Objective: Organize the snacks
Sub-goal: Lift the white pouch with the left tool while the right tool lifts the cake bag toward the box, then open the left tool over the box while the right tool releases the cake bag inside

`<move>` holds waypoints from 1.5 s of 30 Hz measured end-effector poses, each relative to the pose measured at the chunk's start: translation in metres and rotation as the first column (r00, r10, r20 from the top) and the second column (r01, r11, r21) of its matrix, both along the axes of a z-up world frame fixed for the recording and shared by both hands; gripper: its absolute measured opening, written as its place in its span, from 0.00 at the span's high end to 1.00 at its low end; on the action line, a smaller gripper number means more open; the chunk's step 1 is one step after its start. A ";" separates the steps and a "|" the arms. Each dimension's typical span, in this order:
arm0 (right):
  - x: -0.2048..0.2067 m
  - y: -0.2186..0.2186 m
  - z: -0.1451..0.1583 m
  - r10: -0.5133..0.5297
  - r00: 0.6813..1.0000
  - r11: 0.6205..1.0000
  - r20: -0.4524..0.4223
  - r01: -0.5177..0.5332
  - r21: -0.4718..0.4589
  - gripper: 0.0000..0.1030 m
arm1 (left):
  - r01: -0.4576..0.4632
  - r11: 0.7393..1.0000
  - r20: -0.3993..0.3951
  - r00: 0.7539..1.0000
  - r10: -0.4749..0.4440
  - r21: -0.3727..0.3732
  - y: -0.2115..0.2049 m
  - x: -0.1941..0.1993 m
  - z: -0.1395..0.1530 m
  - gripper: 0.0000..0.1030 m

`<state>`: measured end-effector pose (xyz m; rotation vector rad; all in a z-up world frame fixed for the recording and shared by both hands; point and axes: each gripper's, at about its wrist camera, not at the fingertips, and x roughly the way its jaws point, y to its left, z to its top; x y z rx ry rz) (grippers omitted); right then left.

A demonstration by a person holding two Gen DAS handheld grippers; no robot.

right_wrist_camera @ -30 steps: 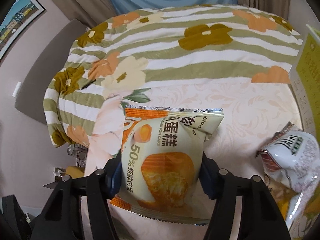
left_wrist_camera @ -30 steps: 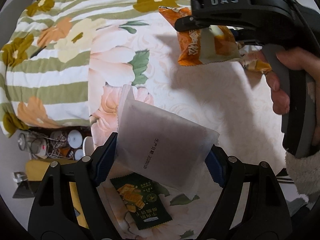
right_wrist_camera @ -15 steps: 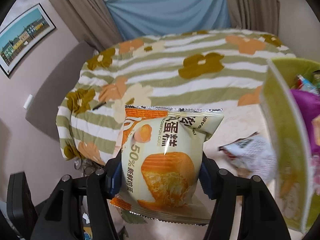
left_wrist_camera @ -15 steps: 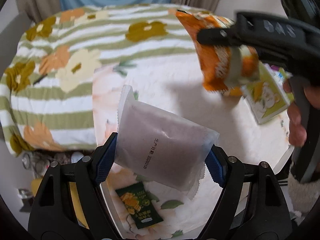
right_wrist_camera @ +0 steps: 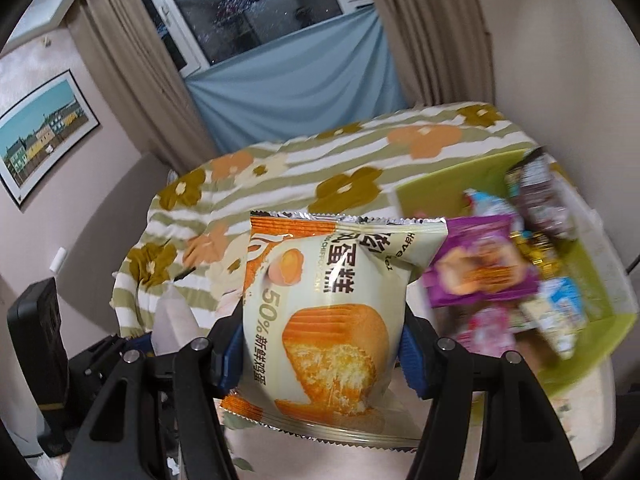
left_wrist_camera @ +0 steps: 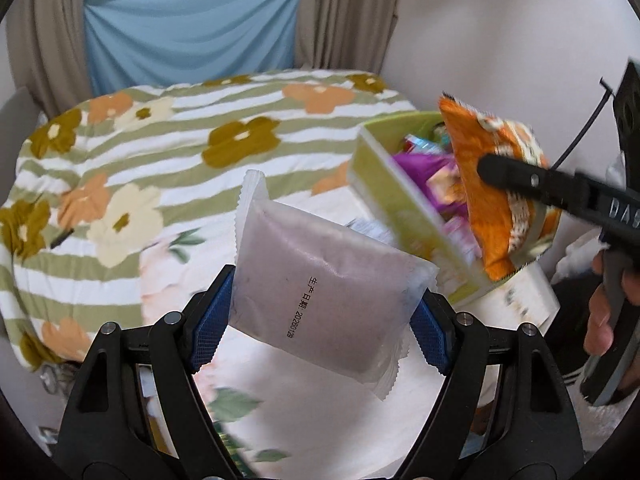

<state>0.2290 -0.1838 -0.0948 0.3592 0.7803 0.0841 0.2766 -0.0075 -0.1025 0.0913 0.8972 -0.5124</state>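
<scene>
We hold both grippers raised and tilted downward over a bed with a flowered, striped quilt (left_wrist_camera: 168, 152). Our left gripper (left_wrist_camera: 320, 316) has its fingers clamped on one frosted white packet (left_wrist_camera: 320, 280), lifted clear of the bed. Our right gripper (right_wrist_camera: 320, 352) has its fingers clamped on one orange cake packet (right_wrist_camera: 328, 312), just beside the one green box (right_wrist_camera: 440, 184). That box holds several blurred snack packs, one of them purple (right_wrist_camera: 480, 264); we cannot count them.
</scene>
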 end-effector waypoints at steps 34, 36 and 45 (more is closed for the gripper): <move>-0.031 -0.235 -0.038 0.056 0.995 0.998 -0.082 -0.055 0.013 0.43 | -0.122 0.992 -0.094 0.988 0.120 -0.010 -0.221 -0.025 -0.054 0.05; -0.026 -0.230 -0.038 0.076 0.994 0.997 -0.078 -0.077 -0.011 0.43 | -0.140 0.990 -0.078 0.987 0.140 0.009 -0.211 -0.029 -0.051 0.05; 0.008 -0.217 -0.049 0.147 0.983 0.988 -0.110 -0.152 -0.038 0.42 | -0.206 0.978 -0.077 0.975 0.207 0.024 -0.187 -0.029 -0.043 0.04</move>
